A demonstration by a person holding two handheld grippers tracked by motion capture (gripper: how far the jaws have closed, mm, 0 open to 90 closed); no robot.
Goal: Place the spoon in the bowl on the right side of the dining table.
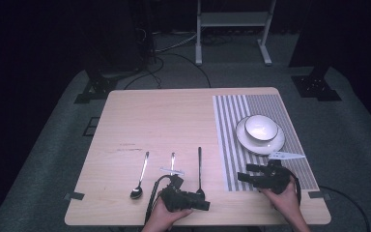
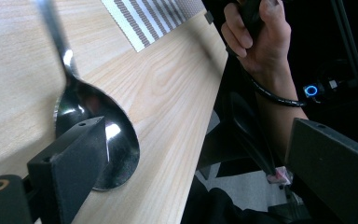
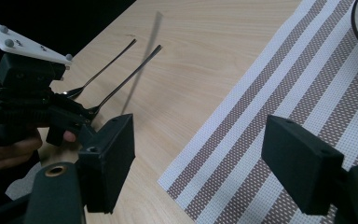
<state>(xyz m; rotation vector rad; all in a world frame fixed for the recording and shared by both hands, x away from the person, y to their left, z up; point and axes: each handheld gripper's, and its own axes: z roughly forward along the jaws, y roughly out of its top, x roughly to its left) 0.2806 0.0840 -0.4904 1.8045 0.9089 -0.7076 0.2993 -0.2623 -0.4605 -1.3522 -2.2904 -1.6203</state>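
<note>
The spoon lies on the table near its front edge, its bowl partly under one jaw of the left gripper, not between the jaws. Both jaws are spread wide and grasp nothing. The right gripper hovers wide open over the striped placemat.

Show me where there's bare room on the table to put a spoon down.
The far left of the table, beyond the three utensils, is bare wood. The striped mat has room on its left strip, beside the plate. The near edge is crowded: the left gripper sits at the right-hand spoon.
</note>
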